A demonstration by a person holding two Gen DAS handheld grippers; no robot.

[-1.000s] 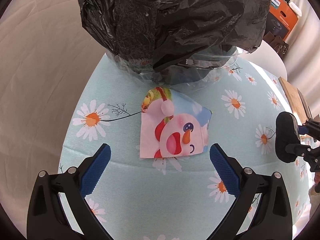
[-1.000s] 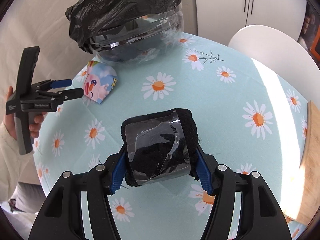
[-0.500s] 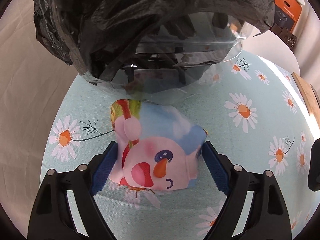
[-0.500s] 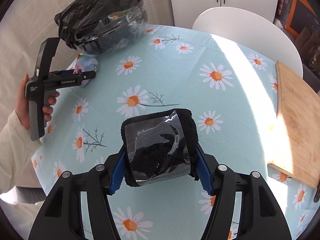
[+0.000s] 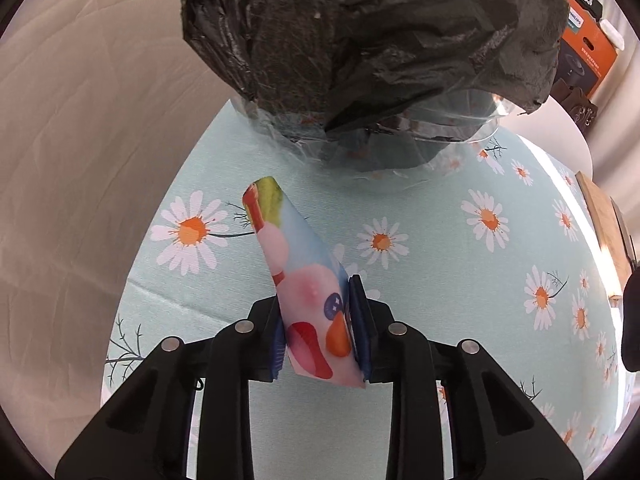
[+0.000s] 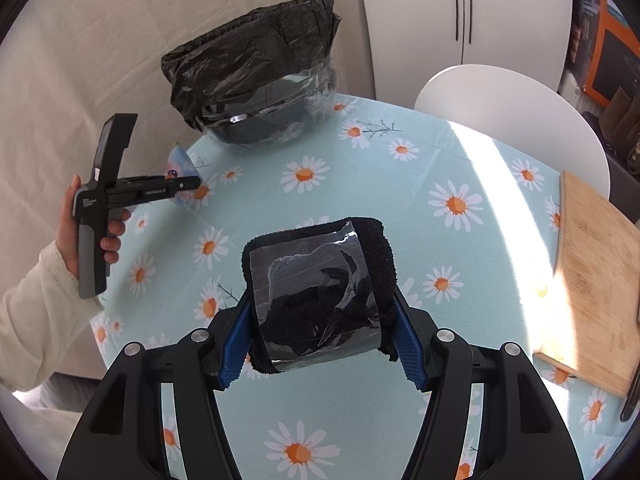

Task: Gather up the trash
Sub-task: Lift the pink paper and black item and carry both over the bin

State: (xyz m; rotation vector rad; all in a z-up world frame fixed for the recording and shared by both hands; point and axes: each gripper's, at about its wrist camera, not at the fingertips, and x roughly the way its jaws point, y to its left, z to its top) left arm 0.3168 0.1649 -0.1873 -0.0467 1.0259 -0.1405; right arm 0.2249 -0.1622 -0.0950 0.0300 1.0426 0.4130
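The left gripper (image 5: 318, 330) has its 2 blue-padded jaws pressed together on a colourful cartoon wrapper (image 5: 308, 288), squeezing it into a narrow upright fold that tilts away toward the upper left. The wrapper's free end, striped red and green, points at the bin ahead. In the right wrist view the same wrapper (image 6: 182, 170) shows as a small pale-blue peak just past the tip of the left gripper (image 6: 188, 186), which a hand (image 6: 86, 232) in a cream sleeve holds by its grey handle, above the table's left edge.

The right gripper (image 6: 322, 332) is clamped on a black fuzzy roll (image 6: 320, 288) wrapped in a shiny clear band — its blue pads press both sides of the roll, which sits above the tablecloth. From the left wrist only a dark sliver of that roll (image 5: 630, 320) shows at the far right edge.

Beyond both grippers lies a round table with a pale-blue daisy tablecloth (image 6: 360, 184). At its far side stands a clear bin lined with a black trash bag (image 6: 256, 72); in the left wrist view the bag (image 5: 380, 32) looms directly ahead of the held wrapper, crumpled over the bin's rim. A wooden cutting board (image 6: 596, 276) rests on the table's right side, and a white chair (image 6: 508, 104) stands behind — touching neither gripper.
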